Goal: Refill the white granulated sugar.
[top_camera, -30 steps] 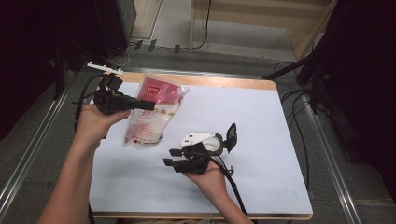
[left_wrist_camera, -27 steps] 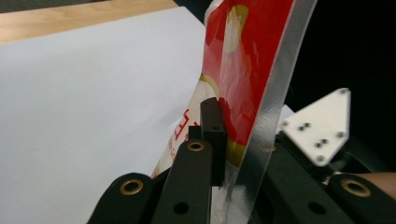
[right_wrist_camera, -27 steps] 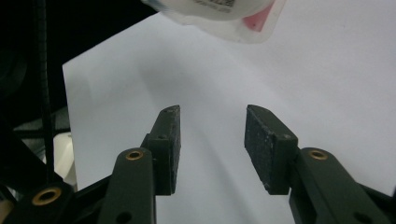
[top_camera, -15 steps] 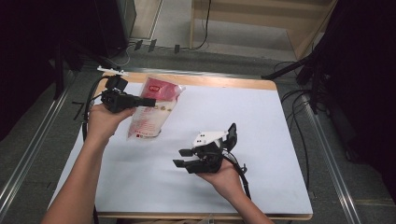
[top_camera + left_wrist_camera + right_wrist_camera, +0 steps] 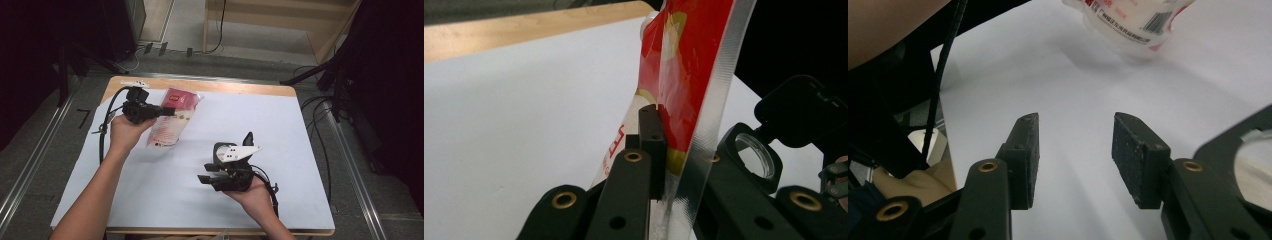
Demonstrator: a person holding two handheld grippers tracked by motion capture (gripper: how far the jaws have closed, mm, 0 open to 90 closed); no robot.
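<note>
A clear plastic bag [image 5: 172,125] with a red top and white contents hangs at the table's far left, its lower end touching the white sheet [image 5: 280,125]. My left gripper [image 5: 169,111] is shut on the bag's sealed side edge; in the left gripper view the bag [image 5: 684,70] is pinched between the jaws of the left gripper [image 5: 679,150]. My right gripper [image 5: 206,173] is held low near the front centre and points left. Its jaws have just been opening. In the right gripper view the right gripper [image 5: 1075,145] stands open with nothing between its pads, and the bag's barcode end [image 5: 1133,22] lies farther off.
The white sheet covers a wooden table whose bare edge [image 5: 235,86] shows at the back. Cables [image 5: 104,135] trail from the left gripper over the table's left side. Metal rails [image 5: 30,165] run along the floor on both sides.
The left hand has carried the bag a little to the right and lower. The right gripper has shifted to the right and towards the front edge, and its jaws stand slightly wider.
</note>
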